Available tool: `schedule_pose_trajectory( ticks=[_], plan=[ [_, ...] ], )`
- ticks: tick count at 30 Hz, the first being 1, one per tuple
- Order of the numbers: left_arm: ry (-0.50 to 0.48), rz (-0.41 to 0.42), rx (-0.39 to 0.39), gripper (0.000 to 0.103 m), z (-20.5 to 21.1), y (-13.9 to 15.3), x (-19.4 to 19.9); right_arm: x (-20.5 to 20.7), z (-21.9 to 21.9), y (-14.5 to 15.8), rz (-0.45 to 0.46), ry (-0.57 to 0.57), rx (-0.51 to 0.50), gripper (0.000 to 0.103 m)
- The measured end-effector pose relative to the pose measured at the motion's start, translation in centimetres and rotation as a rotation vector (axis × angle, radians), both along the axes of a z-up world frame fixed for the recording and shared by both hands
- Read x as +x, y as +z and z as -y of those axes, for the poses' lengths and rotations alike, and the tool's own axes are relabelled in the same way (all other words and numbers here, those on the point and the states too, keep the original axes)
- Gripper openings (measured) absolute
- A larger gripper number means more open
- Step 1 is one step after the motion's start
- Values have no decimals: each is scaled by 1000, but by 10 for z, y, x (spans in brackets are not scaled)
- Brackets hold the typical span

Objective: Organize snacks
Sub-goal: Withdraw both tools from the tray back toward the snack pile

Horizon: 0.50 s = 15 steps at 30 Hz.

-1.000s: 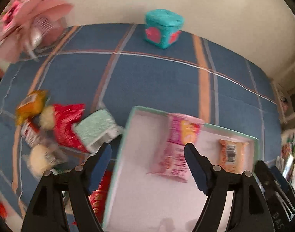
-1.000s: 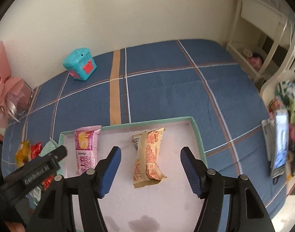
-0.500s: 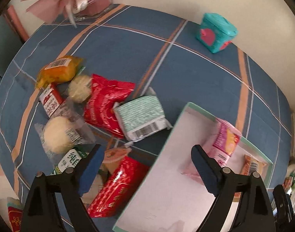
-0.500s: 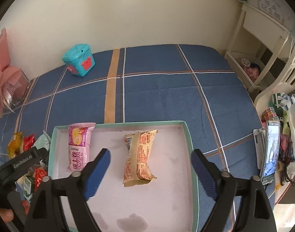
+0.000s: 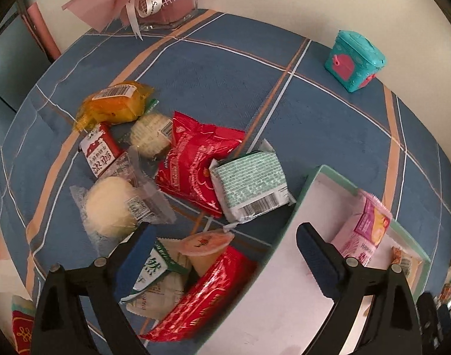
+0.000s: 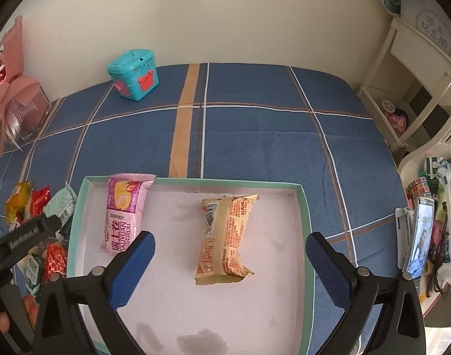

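Your left tool has just been opening and now stands spread over the snack pile on the tabletop, with a jelly cup and a red packet between its fingers, untouched. Your right tool has also just been opening and hangs spread above the tray, the tan packet between its fingers and the pink packet just left.

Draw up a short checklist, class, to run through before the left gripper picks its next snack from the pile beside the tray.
1. Left gripper open, nothing between its fingers: ok; it has just been opening.
2. Right gripper open and empty: ok; also just been opening.
3. Free space in tray beside pink packet and tan packet: ok.
4. Red packet under the left gripper: ok.
5. Red packet free of neighbours: not ok, jelly cup overlaps it.
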<state>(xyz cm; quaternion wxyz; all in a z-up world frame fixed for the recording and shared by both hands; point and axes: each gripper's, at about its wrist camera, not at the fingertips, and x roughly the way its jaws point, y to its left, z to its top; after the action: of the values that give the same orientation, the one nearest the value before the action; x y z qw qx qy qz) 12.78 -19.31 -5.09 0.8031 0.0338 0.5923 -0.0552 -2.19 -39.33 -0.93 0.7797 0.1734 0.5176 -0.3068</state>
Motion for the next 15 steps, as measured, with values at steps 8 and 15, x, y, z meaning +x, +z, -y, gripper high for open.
schedule_pose_trajectory(
  ticks=[8,15],
  plan=[
    [13,45,14,96,-37,-1,-15,4,-15,1,1,30,-7,103],
    [24,109,69,96,-75,7,-26,0,-25,2,-1,3,-12,103]
  ],
)
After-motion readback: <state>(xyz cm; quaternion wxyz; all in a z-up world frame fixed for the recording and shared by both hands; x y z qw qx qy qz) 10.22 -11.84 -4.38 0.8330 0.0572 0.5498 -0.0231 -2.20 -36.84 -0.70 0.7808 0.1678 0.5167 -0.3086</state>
